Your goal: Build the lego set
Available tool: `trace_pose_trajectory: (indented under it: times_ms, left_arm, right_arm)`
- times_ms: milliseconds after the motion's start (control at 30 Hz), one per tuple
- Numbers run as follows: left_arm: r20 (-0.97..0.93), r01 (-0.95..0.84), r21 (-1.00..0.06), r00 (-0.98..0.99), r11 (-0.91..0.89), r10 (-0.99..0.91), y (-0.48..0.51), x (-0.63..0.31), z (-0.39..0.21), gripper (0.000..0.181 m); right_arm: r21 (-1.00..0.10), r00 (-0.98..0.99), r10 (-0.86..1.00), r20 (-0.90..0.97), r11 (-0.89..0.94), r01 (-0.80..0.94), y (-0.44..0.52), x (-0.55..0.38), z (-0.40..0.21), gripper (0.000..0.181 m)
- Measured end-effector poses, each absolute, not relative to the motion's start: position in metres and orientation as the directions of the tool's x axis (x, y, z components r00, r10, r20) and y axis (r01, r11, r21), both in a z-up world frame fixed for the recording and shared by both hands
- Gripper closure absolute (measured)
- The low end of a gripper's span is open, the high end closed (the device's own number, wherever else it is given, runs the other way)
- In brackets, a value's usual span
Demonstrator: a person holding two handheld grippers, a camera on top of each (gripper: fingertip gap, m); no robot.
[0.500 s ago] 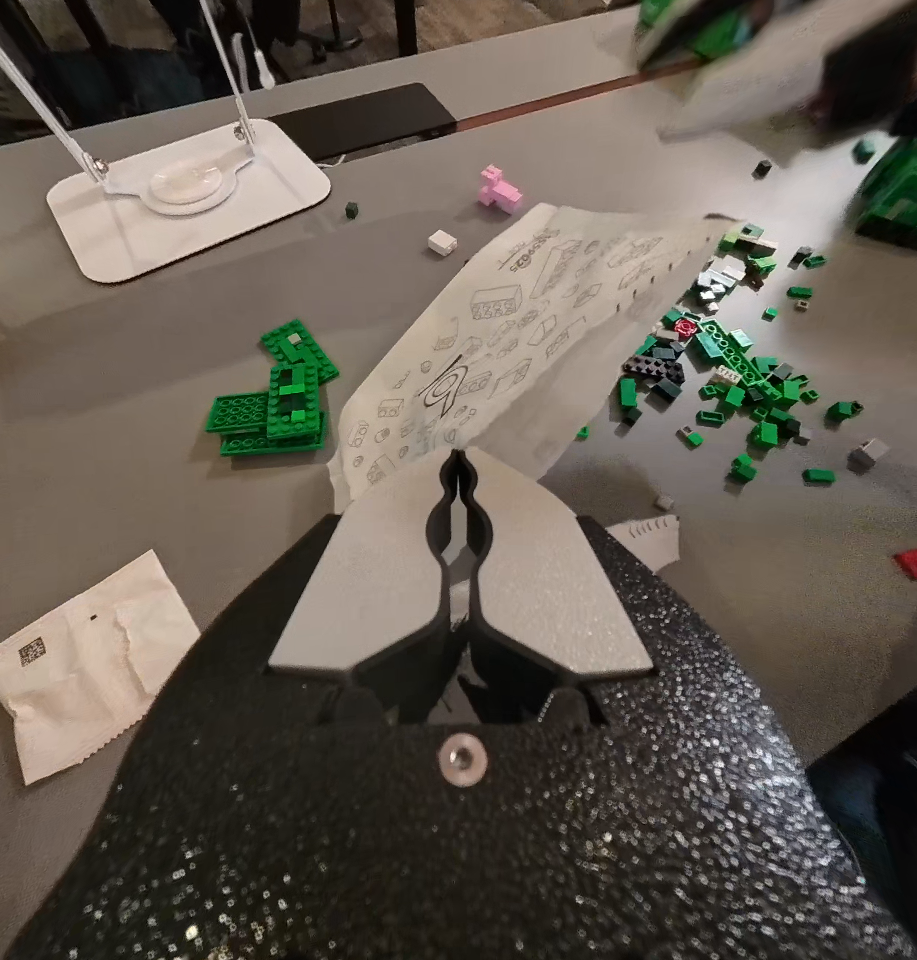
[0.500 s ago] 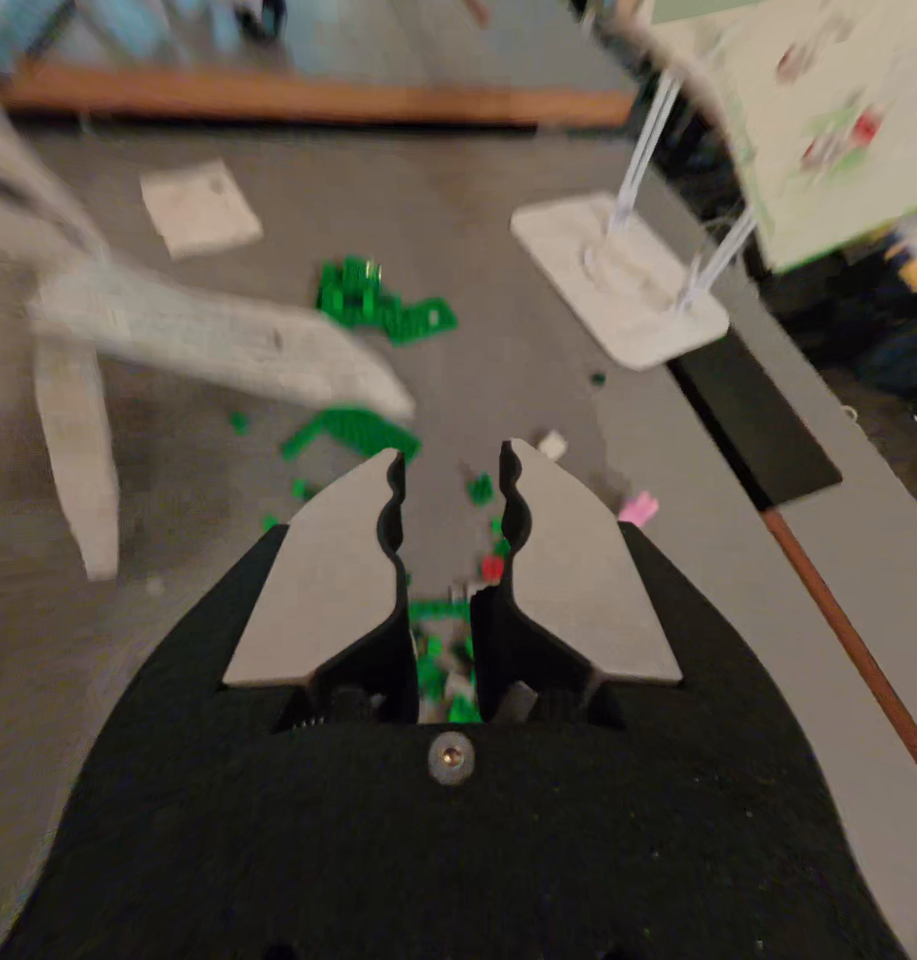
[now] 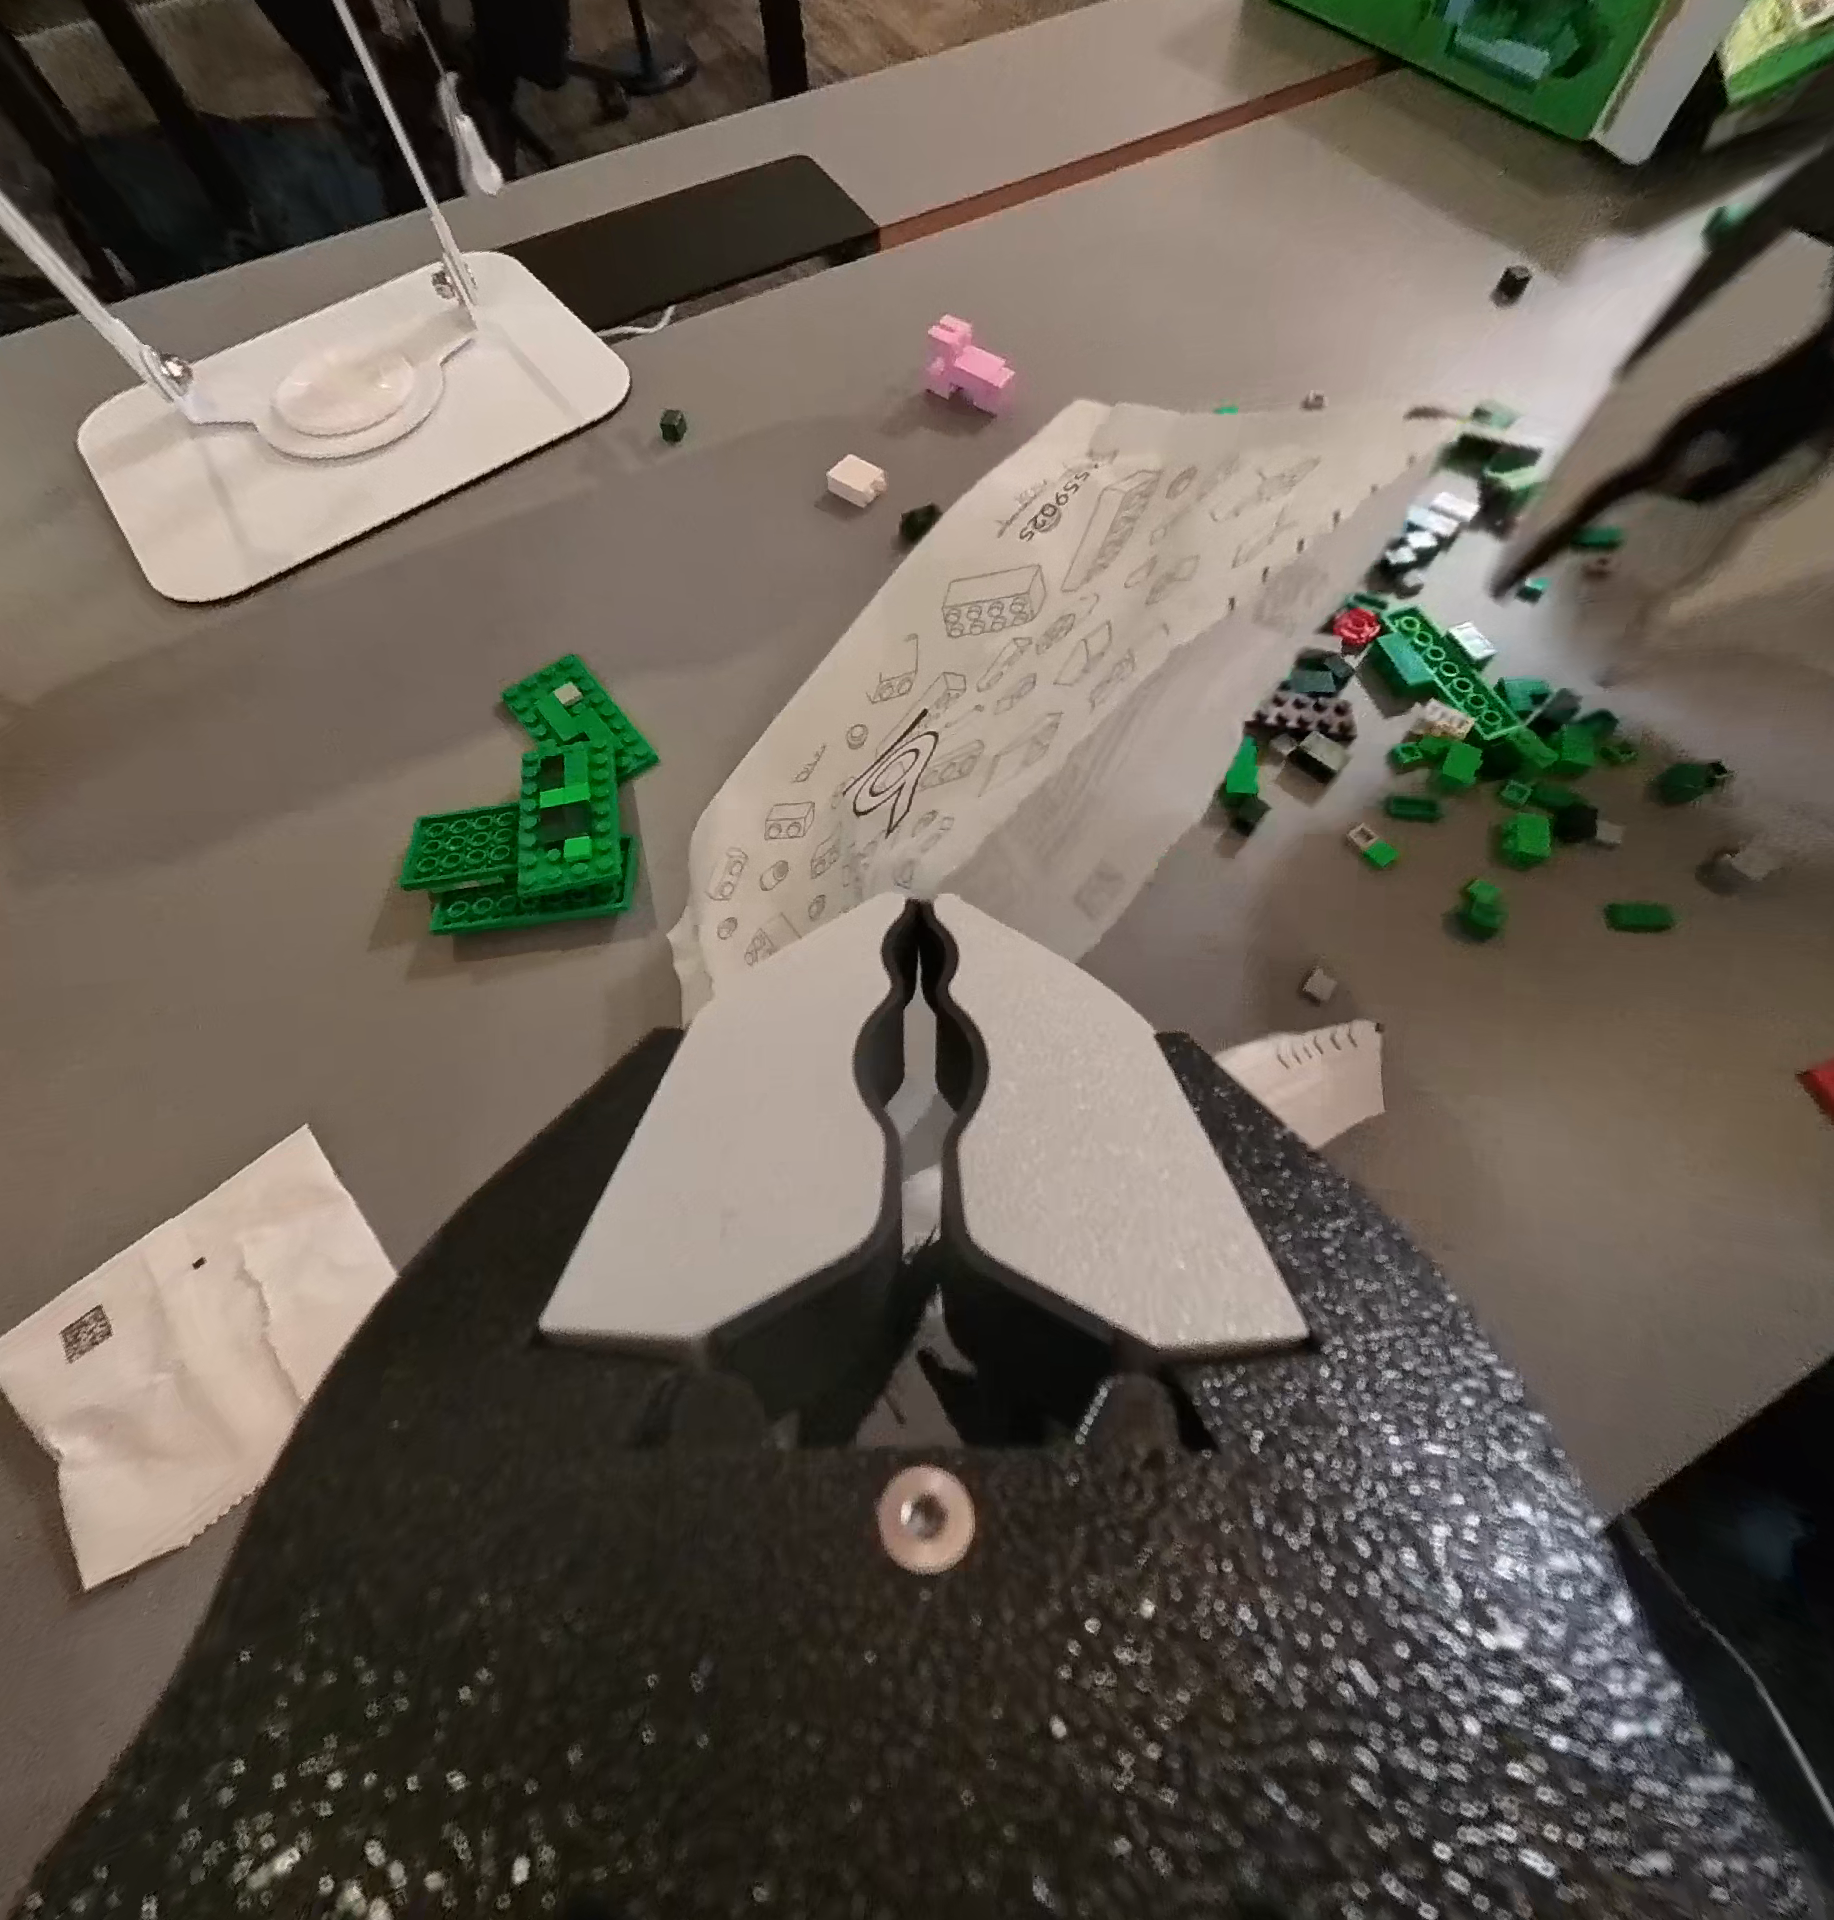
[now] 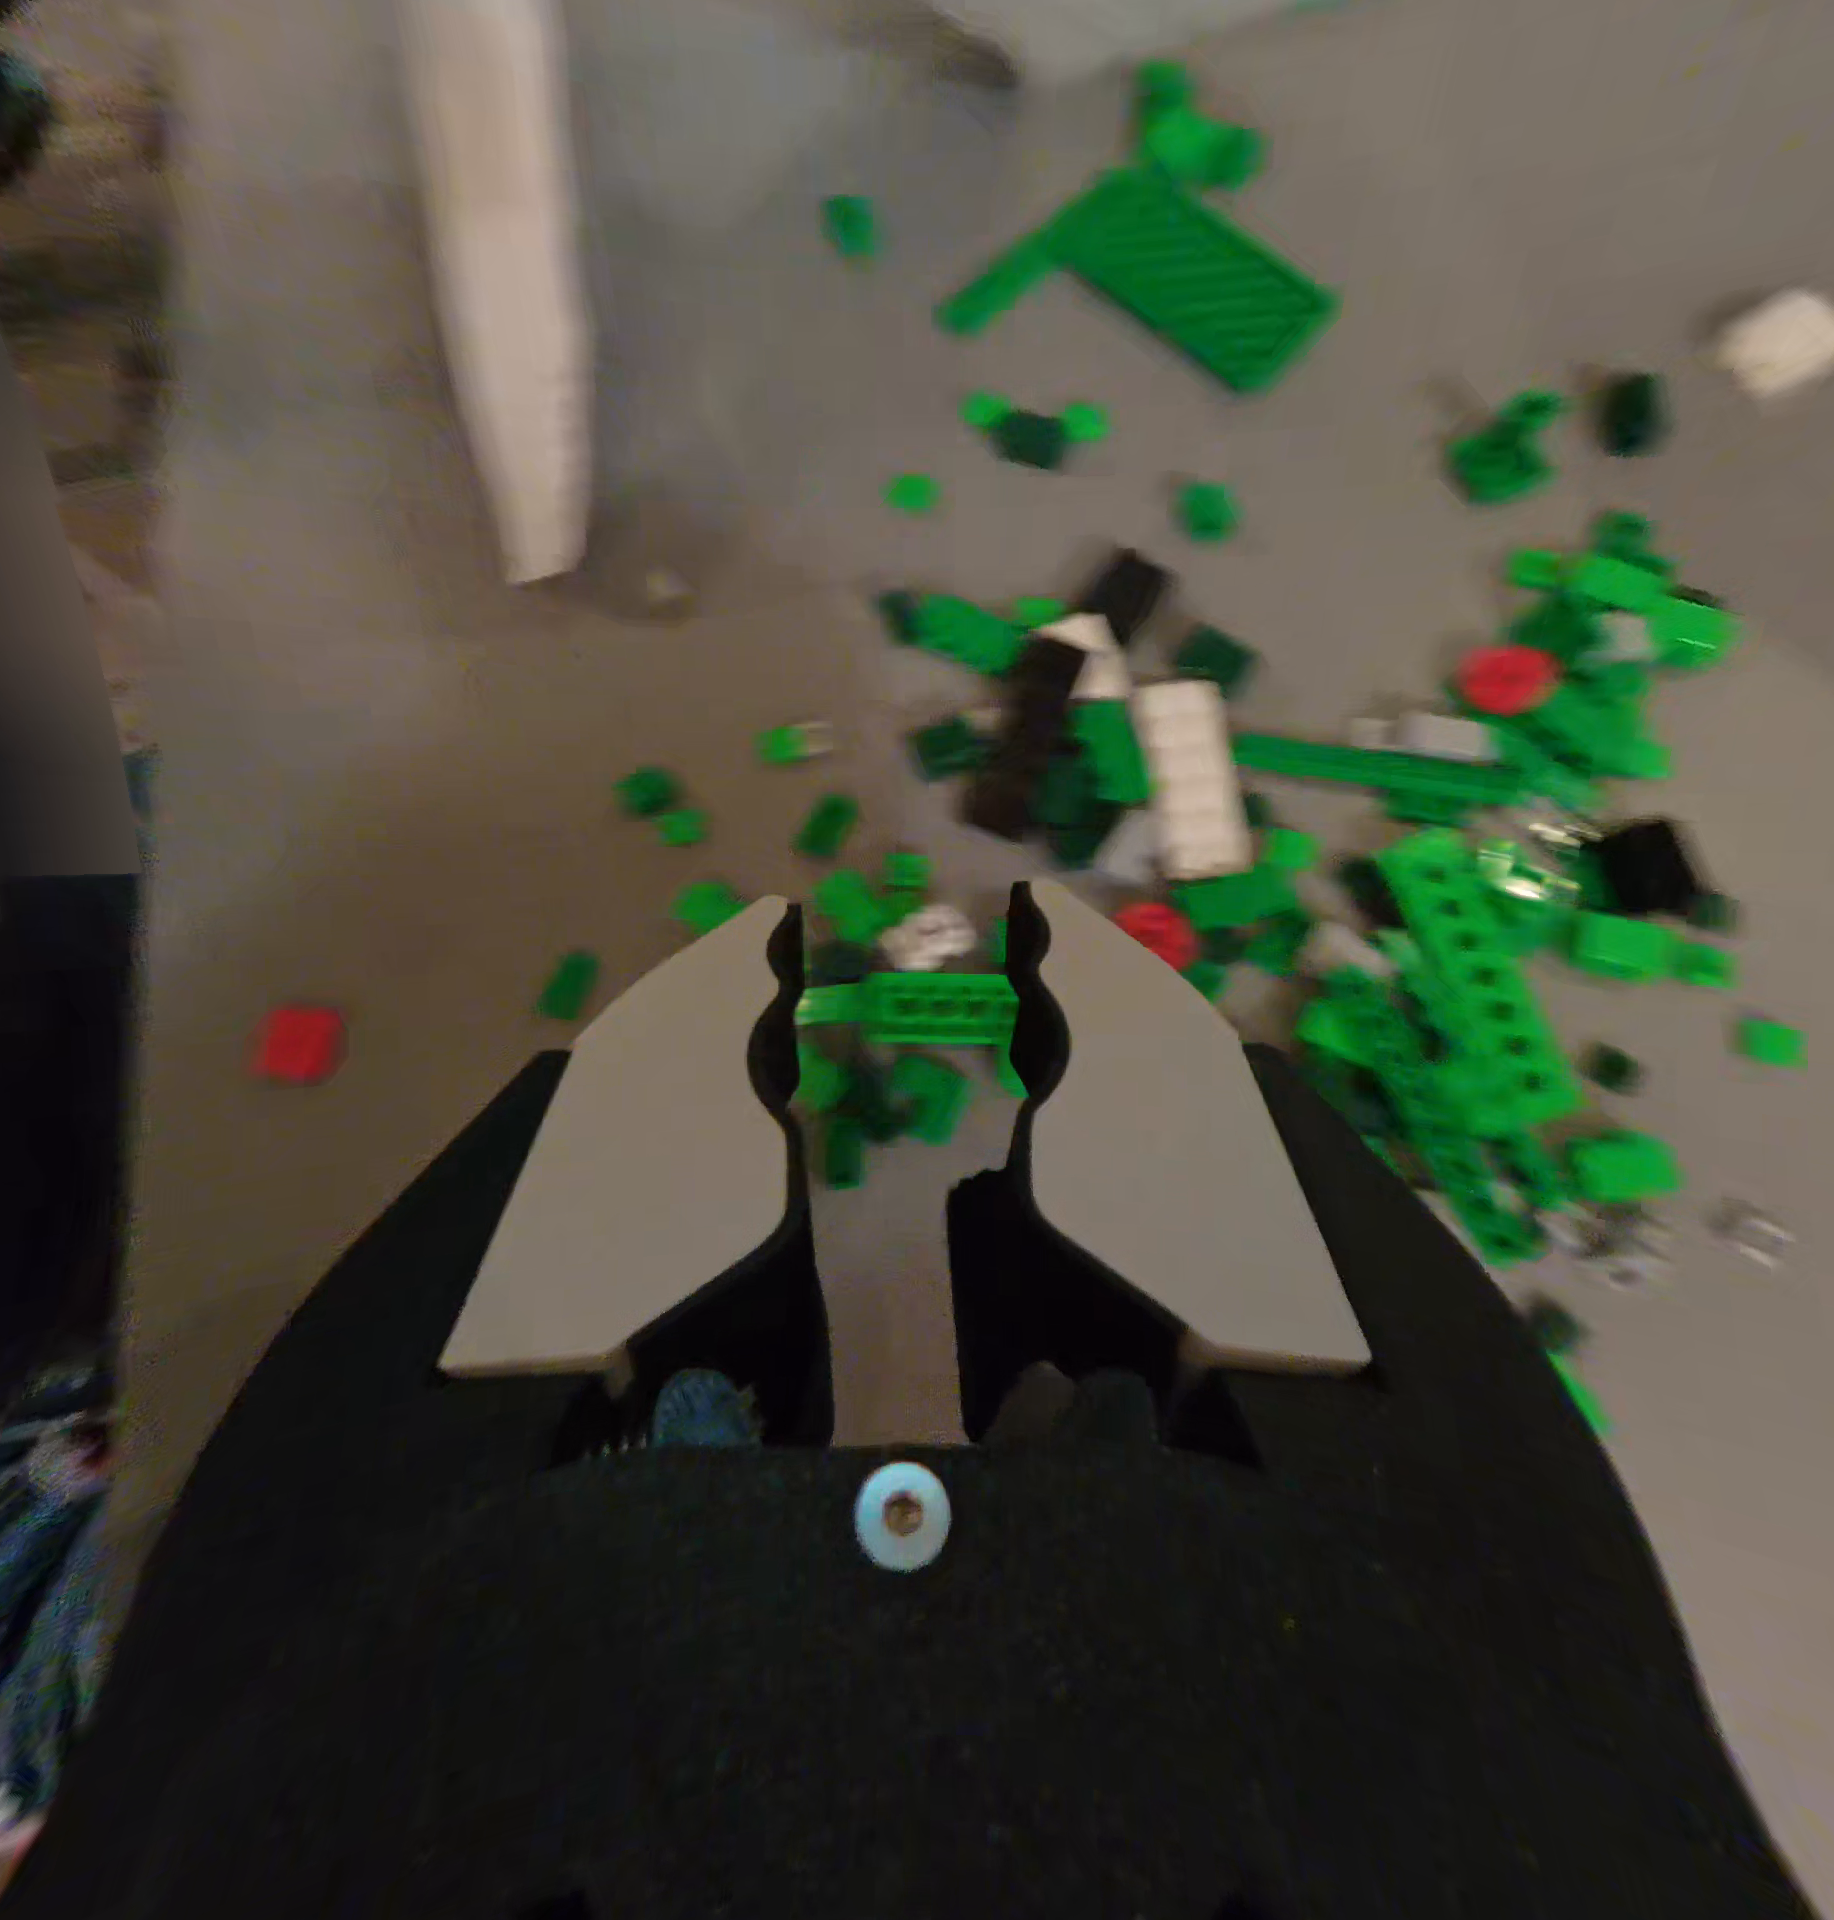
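My left gripper (image 3: 918,914) is shut on the near edge of a white paper bag (image 3: 1048,644) printed with brick drawings, which stretches away over the grey table. A flat green plate assembly (image 3: 539,810) lies to its left. Loose green, black and white bricks (image 3: 1464,717) lie to the right. My right gripper (image 4: 905,914) is open and empty, low over this pile (image 4: 1412,831), with a long green brick (image 4: 908,1003) showing on the table between its fingers. It appears blurred in the left wrist view (image 3: 1619,499).
A white stand base (image 3: 352,416) sits at the far left. A pink brick animal (image 3: 965,374) and a white brick (image 3: 856,480) lie beyond the bag. A torn paper packet (image 3: 165,1340) lies near left. A red tile (image 4: 298,1042) lies apart. A green box (image 3: 1495,52) stands far right. Left tips to right tips: about 25 cm. The flat green plate assembly (image 3: 539,810) lies around 20 cm away from my left fingertips.
My right gripper has swung down over the loose brick pile and its jaws stand wider apart. My left gripper still holds the bag in about the same place.
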State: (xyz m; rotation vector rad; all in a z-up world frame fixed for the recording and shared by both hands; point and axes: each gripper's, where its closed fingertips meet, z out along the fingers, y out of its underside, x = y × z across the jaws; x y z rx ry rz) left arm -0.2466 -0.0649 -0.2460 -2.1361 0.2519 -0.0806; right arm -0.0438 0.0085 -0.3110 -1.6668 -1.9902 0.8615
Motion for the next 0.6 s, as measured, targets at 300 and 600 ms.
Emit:
trace_pose_trajectory:
  times_ms: [300,600]
  left_arm:
    - [-0.038,-0.146,-0.825,0.978,-0.546,-0.205,-0.065,-0.25,-0.251,0.181]
    - [-0.035,-0.141,-0.819,0.98,-0.556,-0.197,-0.07,-0.254,-0.25,0.181]
  right_arm:
    - [-0.583,-0.431,0.883,-0.183,0.255,0.771,-0.128,0.007,-0.345,0.145]
    - [-0.51,-0.276,0.953,-0.126,0.177,0.842,-0.132,0.01,-0.356,0.155]
